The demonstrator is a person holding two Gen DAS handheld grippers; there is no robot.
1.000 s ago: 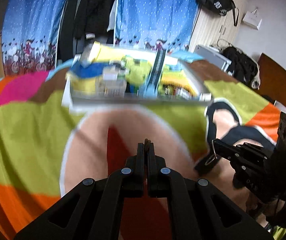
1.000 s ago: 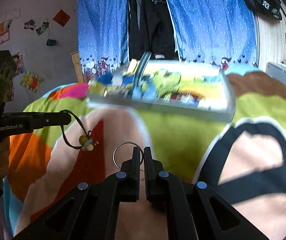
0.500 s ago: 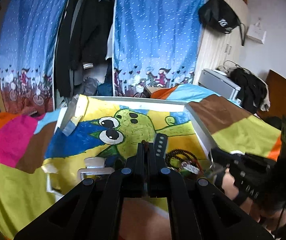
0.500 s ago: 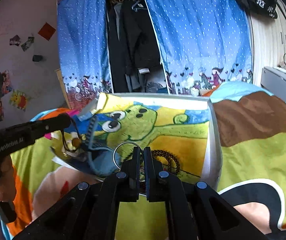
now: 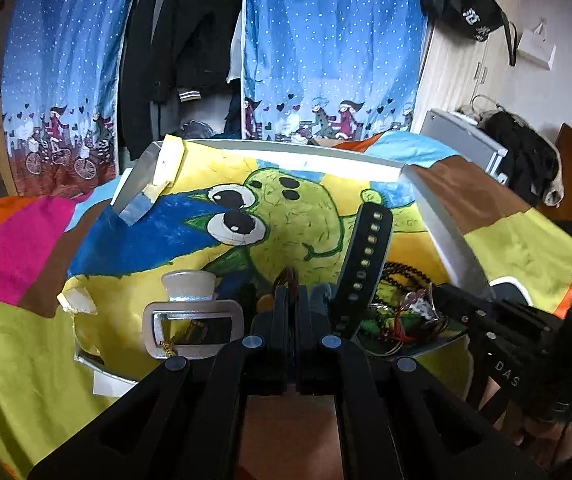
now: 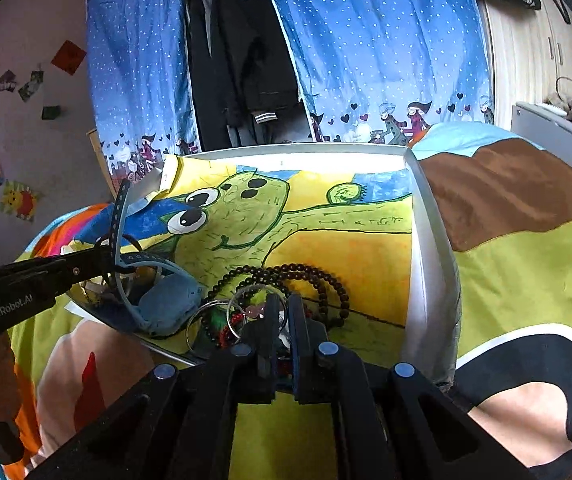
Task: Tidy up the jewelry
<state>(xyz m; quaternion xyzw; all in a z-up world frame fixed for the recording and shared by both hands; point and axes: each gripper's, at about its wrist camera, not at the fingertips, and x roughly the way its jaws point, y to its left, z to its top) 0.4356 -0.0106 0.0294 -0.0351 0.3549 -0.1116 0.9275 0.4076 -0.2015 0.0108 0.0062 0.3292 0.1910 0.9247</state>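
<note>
Over the near edge of the shallow white tray (image 6: pixel 430 240) with its green cartoon lining, the left gripper (image 5: pixel 291 296) pinched a dark cord (image 5: pixel 288 276) — the right gripper (image 6: pixel 280 312) clamped a thin silver ring (image 6: pixel 256 308), beside dark wooden beads (image 6: pixel 310 276) in the tray.

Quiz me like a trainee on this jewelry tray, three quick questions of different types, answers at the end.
1. True or false: the dark bead bracelet lies inside the tray.
2. What is the left tool pinching? A) a thin cord B) a silver buckle C) a bead bracelet
3. Fill in: in the right wrist view, the blue strap stands to the ___ of the bracelet.

Key: 1 true; 2 A; 3 left.
</note>
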